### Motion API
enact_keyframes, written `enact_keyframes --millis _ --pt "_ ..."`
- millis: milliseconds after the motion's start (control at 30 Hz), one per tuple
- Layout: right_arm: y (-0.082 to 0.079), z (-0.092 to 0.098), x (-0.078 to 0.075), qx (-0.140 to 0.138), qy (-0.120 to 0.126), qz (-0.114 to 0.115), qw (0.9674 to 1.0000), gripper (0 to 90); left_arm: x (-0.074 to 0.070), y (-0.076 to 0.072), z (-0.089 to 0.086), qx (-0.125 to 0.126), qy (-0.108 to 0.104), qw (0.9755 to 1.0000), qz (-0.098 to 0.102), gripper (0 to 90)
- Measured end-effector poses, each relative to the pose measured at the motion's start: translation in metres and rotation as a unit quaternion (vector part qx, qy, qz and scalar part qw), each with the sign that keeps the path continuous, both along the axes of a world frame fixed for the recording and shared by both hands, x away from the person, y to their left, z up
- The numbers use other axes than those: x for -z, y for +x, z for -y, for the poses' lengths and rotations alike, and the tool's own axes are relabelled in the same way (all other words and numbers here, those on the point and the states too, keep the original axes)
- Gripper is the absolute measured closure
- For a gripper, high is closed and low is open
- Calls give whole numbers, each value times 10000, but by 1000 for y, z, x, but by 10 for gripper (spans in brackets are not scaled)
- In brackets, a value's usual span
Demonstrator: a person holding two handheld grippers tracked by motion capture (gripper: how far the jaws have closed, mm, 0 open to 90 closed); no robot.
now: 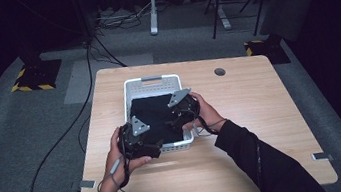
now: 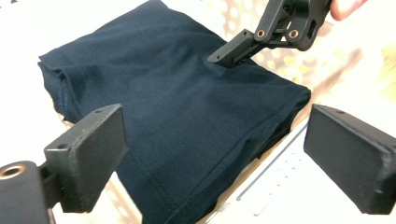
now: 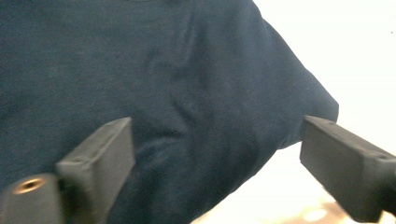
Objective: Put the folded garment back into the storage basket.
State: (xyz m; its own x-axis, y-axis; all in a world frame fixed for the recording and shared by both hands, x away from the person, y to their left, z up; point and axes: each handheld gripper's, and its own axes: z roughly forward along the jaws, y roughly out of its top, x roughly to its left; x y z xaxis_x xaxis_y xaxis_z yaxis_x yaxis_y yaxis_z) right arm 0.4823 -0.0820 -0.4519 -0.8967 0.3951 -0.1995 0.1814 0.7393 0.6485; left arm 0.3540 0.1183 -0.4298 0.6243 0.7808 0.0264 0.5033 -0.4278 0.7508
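A folded dark navy garment (image 1: 153, 116) lies inside a white perforated basket (image 1: 151, 84) on the wooden table. In the left gripper view the folded garment (image 2: 187, 107) lies flat in the basket, and my left gripper (image 2: 215, 156) stands open over its near edge with nothing between its pads. The right gripper's black jaw tip (image 2: 233, 51) hovers just above the cloth's far side there. In the right gripper view my right gripper (image 3: 217, 170) stands open close above a corner of the garment (image 3: 154, 79), with no cloth pinched. From above, my left gripper (image 1: 140, 143) is at the basket's near left corner and my right gripper (image 1: 181, 117) at its right side.
The basket sits in the middle of the light wooden table (image 1: 262, 113), which has a round cable hole (image 1: 219, 72) at the back. Bare tabletop lies to the right and in front. Cables (image 1: 63, 136) run over the grey floor at the left.
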Motion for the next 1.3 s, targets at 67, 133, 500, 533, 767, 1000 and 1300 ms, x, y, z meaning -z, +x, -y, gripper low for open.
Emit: enact_keyframes --millis 67,133,500,533,767,1000,1300 --pt "0 0 0 -15 -6 -22 10000 65 0 -1 2 59 10 10000 0 52" --pt "-1 0 0 -42 -14 -28 10000 47 0 -2 3 114 51 9999 -8 39" --pt "-5 0 0 -114 -145 -4 9998 38 -2 -11 11 51 55 9998 194 26" --pt "-5 1 0 -119 -132 -1 9998 38 -3 -11 12 34 105 9997 206 25" --pt "-7 3 -4 -64 -152 12 9999 44 -6 -14 17 1 453 9985 319 25" --pt "-11 6 -10 -78 -172 82 9998 48 -9 -17 17 3 421 9983 404 25" --pt "-17 10 -19 -98 -191 183 9996 50 -14 -22 21 38 439 9975 549 26"
